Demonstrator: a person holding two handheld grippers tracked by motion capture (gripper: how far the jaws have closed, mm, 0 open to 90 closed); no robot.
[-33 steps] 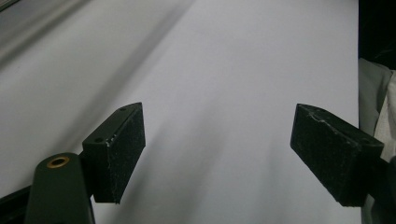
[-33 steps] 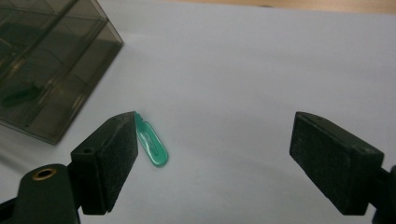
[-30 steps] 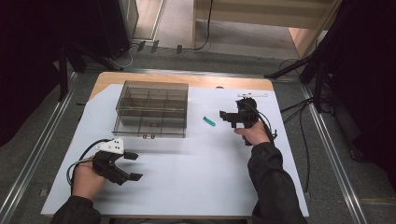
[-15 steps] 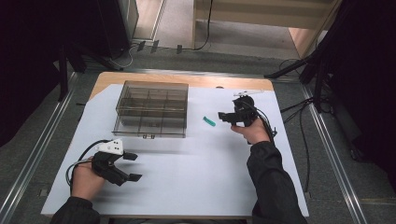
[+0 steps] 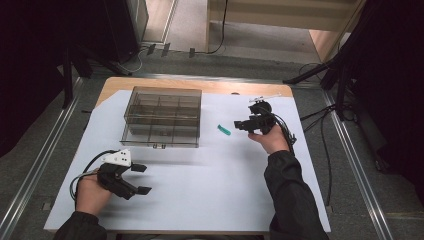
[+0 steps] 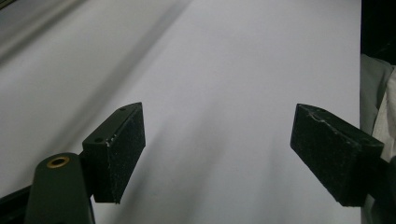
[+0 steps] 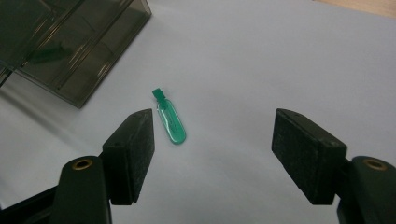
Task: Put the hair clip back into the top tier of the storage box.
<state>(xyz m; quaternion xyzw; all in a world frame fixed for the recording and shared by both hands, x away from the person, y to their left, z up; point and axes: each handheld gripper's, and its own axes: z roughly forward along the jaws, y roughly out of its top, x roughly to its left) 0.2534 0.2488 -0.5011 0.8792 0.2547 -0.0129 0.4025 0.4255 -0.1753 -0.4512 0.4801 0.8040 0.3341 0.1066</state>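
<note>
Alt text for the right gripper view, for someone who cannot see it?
A small green capsule-shaped piece lies on the white table just ahead of the open right gripper, nearer its left-hand jaw and touching neither. The corner of a smoky clear compartment box sits at upper left, apart from the piece.

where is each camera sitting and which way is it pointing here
High view: fixed above the person's side, looking forward and down on the table; both forearms, the left gripper and the right gripper show.
Left gripper view: rides the left gripper, looking along its open jaws at bare table.
Right gripper view: rides the right gripper, looking past open jaws at the green piece and the box.
Shared: the high and right gripper views both show the green piece beside the box.
</note>
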